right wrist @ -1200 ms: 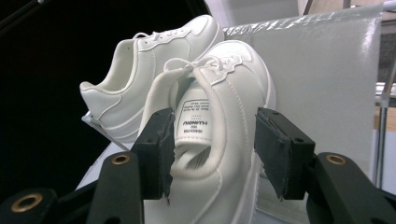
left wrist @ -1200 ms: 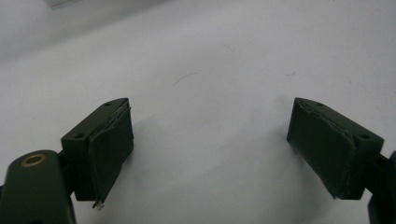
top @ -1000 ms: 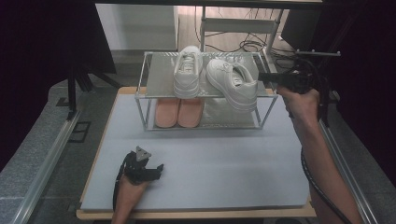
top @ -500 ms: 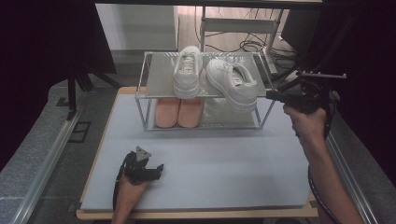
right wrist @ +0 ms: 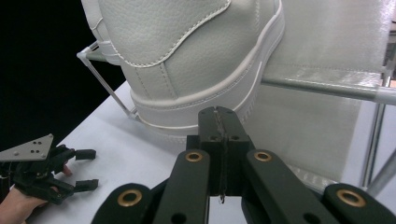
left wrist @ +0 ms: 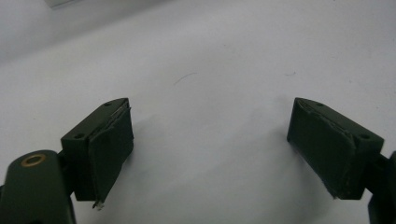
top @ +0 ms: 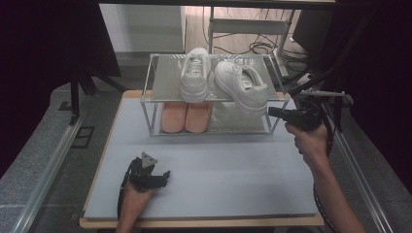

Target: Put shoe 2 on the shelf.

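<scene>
The right gripper [top: 273,112], a black two-jaw tool held in the person's right hand [top: 307,139], has just been closing and now has its jaws pressed flat together with nothing between them. In the right gripper view its clenched tip [right wrist: 219,122] sits just below and in front of the heel of the right-hand white leather sneaker [right wrist: 187,60], close to the sole but apart from it as far as can be told. In the high view that sneaker [top: 241,86] lies on the top shelf of a small two-tier rack of silver metal rods with translucent shelves [top: 165,77], angled so that its heel overhangs the shelf's front edge near the right corner. The second white leather sneaker [top: 195,74] stands just beside it on the same shelf, pointing straight back. On the lower shelf, under the second sneaker, is a pair of salmon-pink slippers [top: 184,116] set side by side and touching.

The rack stands at the far end of a pale grey-blue foam mat [top: 233,174] that covers a wooden table [top: 194,223]. The left gripper [top: 163,176], black with a grey three-cornered plate on top, rests low over the near left part of the mat in the person's left hand [top: 135,194], well apart from the rack. Its jaws are spread wide and empty, the dark pads [left wrist: 109,147] hovering over bare mat
</scene>
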`<state>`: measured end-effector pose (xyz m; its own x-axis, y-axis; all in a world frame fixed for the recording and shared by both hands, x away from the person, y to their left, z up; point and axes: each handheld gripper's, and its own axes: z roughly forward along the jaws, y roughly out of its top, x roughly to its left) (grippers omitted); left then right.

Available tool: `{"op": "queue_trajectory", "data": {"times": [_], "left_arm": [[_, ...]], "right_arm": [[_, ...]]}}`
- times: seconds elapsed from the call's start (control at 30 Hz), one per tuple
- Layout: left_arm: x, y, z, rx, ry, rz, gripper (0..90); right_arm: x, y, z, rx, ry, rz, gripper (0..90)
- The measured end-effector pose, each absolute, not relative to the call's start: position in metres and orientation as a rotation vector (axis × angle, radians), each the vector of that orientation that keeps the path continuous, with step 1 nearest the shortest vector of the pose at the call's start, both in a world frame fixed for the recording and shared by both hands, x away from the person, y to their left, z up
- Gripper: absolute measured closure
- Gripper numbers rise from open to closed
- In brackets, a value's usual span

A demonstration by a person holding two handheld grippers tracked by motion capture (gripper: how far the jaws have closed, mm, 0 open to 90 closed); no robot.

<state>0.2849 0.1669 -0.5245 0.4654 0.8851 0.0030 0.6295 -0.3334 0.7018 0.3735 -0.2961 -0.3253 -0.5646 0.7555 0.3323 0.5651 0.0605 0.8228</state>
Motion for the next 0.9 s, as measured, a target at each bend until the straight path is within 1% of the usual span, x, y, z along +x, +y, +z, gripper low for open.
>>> {"op": "queue_trajectory", "data": {"times": [0.4, 0.9], "left_arm": [[0.285, 0.167, -0.524, 2.079, 1.253, 0.517, 14.4], [0.285, 0.167, -0.525, 2.078, 1.254, 0.514, 14.5]], "right_arm": [[0.377, -0.292, -0.329, 1.389, 2.113, 1.567, 89.7], [0.395, -0.268, -0.333, 1.392, 2.129, 1.579, 89.7]]}}
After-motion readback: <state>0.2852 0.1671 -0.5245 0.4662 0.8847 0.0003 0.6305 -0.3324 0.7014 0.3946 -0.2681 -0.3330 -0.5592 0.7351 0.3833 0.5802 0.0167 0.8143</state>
